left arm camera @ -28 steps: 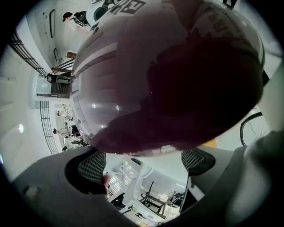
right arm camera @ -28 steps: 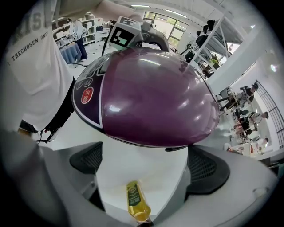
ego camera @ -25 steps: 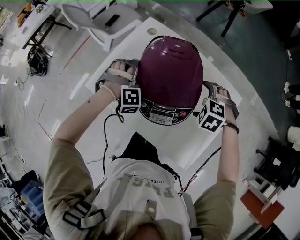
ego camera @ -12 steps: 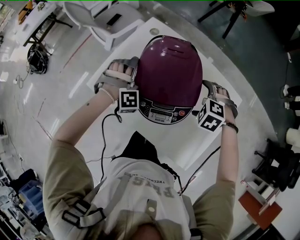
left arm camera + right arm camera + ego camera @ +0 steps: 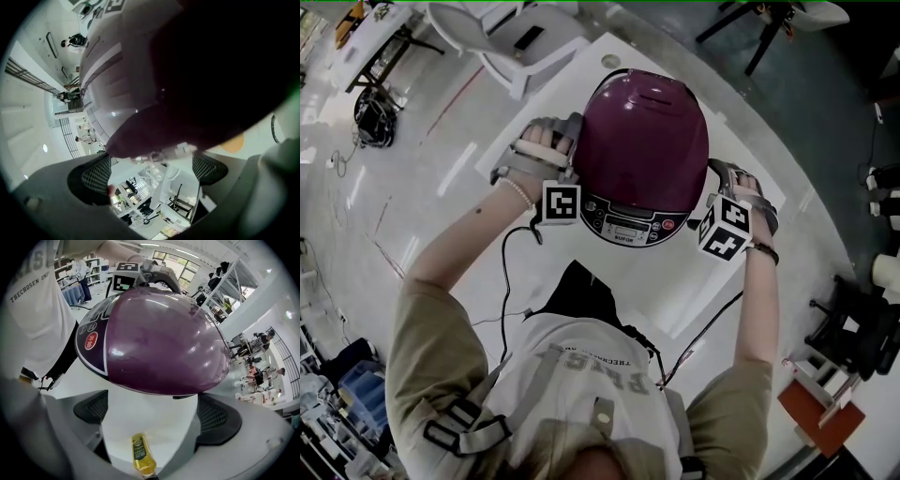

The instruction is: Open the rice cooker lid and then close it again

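Observation:
The purple rice cooker [image 5: 642, 141] stands on the white table [image 5: 703, 281] with its lid down and its control panel [image 5: 623, 225] facing me. My left gripper [image 5: 563, 167] is against the cooker's left side and my right gripper [image 5: 721, 185] against its right side. In the left gripper view the cooker's dark wall [image 5: 187, 70] fills the frame just above the left gripper [image 5: 152, 171], whose jaws stand apart with nothing between them. Seen from the right gripper [image 5: 154, 413], the cooker [image 5: 154, 343] bulges right over the jaws, which are also spread wide and hold nothing.
A small yellow bottle [image 5: 140, 453] lies on the table under the right gripper. White chairs [image 5: 506, 37] stand beyond the table's far left corner. Black cables [image 5: 511, 272] hang from the grippers toward my body. An orange box [image 5: 820, 408] sits on the floor at right.
Nothing has clearly changed; both grippers stay at the cooker's sides with only a slight shift in the picture.

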The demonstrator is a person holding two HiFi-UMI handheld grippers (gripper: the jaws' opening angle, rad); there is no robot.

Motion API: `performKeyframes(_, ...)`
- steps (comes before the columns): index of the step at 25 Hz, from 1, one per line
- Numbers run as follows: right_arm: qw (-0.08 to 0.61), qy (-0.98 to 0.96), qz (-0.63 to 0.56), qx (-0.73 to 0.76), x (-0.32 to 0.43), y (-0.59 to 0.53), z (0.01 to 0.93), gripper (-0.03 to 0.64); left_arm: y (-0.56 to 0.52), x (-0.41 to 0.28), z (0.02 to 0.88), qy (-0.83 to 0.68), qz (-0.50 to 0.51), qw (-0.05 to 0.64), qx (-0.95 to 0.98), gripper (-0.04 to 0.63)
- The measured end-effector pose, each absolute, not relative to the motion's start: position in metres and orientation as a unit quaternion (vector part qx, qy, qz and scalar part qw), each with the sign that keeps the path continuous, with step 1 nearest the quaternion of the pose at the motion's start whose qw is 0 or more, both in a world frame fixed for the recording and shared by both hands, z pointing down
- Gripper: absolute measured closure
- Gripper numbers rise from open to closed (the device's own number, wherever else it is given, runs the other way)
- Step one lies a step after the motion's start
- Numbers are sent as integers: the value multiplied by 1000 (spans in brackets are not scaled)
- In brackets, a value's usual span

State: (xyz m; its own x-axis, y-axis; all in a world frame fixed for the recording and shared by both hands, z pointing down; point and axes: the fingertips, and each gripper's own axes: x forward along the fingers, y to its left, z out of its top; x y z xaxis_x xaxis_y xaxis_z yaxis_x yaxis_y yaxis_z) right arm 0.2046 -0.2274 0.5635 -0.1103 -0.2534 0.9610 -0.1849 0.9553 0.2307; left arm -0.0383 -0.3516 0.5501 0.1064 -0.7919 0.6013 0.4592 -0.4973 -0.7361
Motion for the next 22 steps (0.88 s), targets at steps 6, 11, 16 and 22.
performKeyframes(6, 655, -741, -21, 147, 207, -227, 567, 38, -353, -42, 552, 127, -670, 503, -532, 44)
performKeyframes(11, 660, -736, -22, 146, 206, -226, 567, 38, -353, -45, 550, 115, -682, 512, -510, 44)
performKeyframes(16, 672, -727, -16, 139, 208, -225, 569, 38, -356, -51, 550, 90, -700, 535, -464, 43)
performKeyframes(22, 690, -710, -21, 140, 213, -228, 574, 38, -358, -50, 553, 87, -708, 530, -458, 44)
